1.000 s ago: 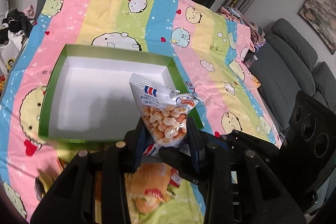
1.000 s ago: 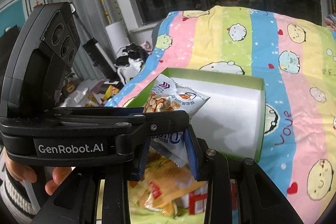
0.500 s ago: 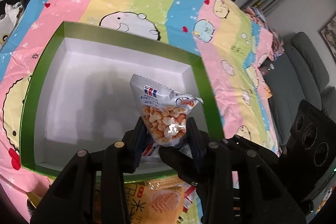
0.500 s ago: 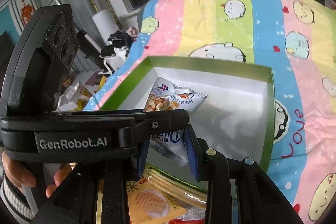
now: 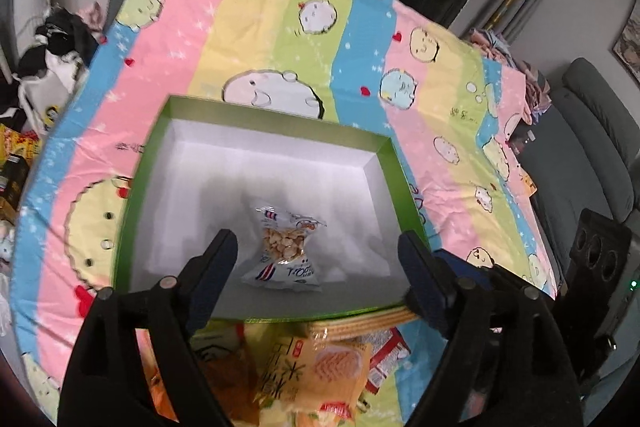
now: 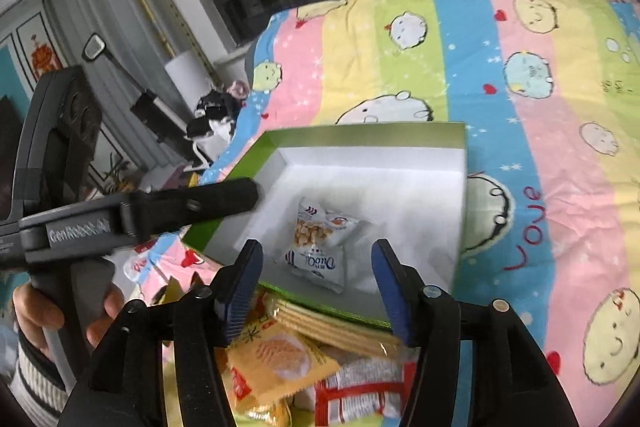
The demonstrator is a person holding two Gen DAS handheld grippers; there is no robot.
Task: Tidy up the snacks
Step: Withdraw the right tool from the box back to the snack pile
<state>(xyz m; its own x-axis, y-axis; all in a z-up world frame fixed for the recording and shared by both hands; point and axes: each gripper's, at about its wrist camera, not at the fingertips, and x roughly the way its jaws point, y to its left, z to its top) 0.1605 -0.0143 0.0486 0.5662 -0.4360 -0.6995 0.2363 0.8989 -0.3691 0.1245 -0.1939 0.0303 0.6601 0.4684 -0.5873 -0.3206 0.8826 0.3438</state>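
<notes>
A green box (image 5: 394, 163) with a white inside sits on the striped blanket; it also shows in the right wrist view (image 6: 360, 133). A clear peanut packet (image 5: 286, 241) and a white packet (image 5: 280, 273) lie inside it near the front wall, seen also from the right as the peanut packet (image 6: 316, 227) and the white packet (image 6: 320, 263). My left gripper (image 5: 316, 271) is open and empty above the box's front edge. My right gripper (image 6: 316, 283) is open and empty just in front of the packets. The left gripper's body (image 6: 132, 215) crosses the right wrist view.
A pile of snack packets lies in front of the box: an orange packet (image 5: 320, 375), a wafer pack (image 6: 332, 327) and a red-and-white packet (image 6: 360, 387). A grey sofa (image 5: 592, 131) stands right of the bed. Clutter lies on the floor at left (image 5: 44, 47).
Both grippers have opened and let go of the packets, which now lie in the box. Both grippers have drawn back a little from them.
</notes>
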